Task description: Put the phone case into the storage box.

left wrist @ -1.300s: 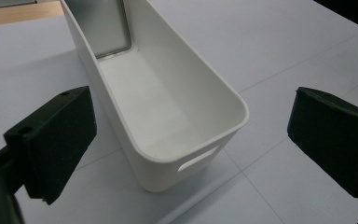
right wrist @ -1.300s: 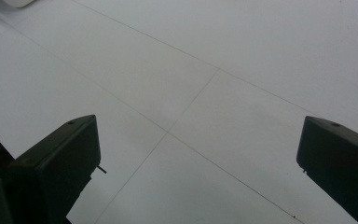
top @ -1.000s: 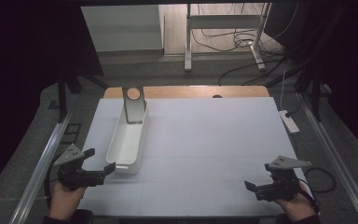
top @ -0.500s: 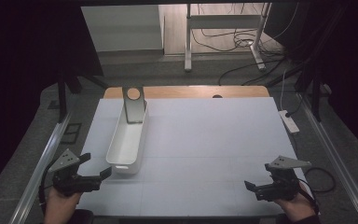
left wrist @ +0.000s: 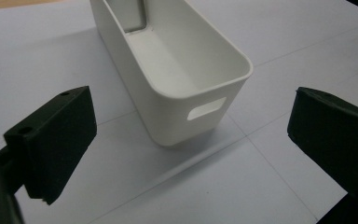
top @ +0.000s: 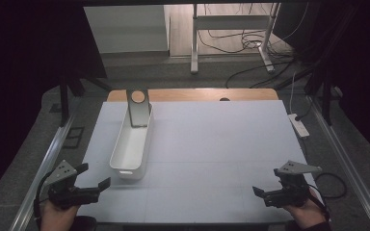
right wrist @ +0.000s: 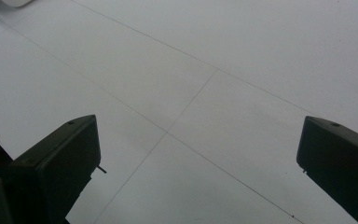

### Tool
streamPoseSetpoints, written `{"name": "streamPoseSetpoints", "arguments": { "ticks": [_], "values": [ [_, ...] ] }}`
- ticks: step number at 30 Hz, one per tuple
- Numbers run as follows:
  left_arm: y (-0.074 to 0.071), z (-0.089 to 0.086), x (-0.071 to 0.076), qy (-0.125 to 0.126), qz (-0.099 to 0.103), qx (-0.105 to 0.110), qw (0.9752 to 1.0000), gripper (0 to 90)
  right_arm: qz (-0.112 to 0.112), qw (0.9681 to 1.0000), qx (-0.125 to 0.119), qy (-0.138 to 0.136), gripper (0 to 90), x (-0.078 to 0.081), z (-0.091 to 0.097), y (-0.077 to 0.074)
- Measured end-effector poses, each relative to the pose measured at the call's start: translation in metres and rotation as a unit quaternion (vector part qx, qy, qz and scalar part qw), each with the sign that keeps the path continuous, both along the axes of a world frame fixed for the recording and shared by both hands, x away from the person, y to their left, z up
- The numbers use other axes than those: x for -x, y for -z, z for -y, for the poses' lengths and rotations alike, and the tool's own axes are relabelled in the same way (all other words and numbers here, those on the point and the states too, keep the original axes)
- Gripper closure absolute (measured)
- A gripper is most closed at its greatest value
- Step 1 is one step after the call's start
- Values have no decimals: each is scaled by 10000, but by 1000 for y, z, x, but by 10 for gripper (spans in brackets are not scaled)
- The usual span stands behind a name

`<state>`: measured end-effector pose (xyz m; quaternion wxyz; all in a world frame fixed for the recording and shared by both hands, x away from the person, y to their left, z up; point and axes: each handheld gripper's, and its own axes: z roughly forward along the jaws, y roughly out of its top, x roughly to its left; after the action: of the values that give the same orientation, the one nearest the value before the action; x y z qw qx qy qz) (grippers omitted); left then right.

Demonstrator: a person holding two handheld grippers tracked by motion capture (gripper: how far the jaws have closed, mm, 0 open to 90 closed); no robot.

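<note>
On the bench (top: 212,144), at about seven o'clock in the high view, the left tool (top: 89,182) sits low at the near edge, held in a hand (top: 58,214). Its jaws stand wide apart and grip nothing. In the left gripper view the two black jaws frame the near end of the bin (left wrist: 177,70), which lies just ahead of them and apart from both; the slot handle in the bin's end wall faces the camera.

The bin (top: 132,139) is a long white tub, lying lengthwise from about ten o'clock toward the near left, empty along the part that shows. A grey stand (top: 138,107) with a round hole leans in its far end.

At about five o'clock the right tool (top: 262,192) rests near the bench's near right edge, in the other hand (top: 304,211). Its jaws are also spread wide, with nothing between them. The right gripper view looks past them onto bare white bench surface (right wrist: 205,70) crossed by thin seams. The right tool is well apart from the bin.
</note>
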<state>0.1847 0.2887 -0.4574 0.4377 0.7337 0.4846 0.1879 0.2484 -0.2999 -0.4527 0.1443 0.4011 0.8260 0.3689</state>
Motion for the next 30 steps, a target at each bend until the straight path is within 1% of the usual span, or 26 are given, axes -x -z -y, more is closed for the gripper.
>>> {"name": "streamPoseSetpoints", "arguments": {
  "ticks": [16,24,30],
  "values": [
    [6,-11,10,-139,-61,114,9998,21,3,10000,3,9,0,0,0,0],
    [8,-15,14,-185,-91,93,9997,21,-6,10000,4,16,0,0,0,0],
    [10,-16,17,-195,-137,37,9997,21,-8,10000,7,20,0,0,0,0]
  ]
}}
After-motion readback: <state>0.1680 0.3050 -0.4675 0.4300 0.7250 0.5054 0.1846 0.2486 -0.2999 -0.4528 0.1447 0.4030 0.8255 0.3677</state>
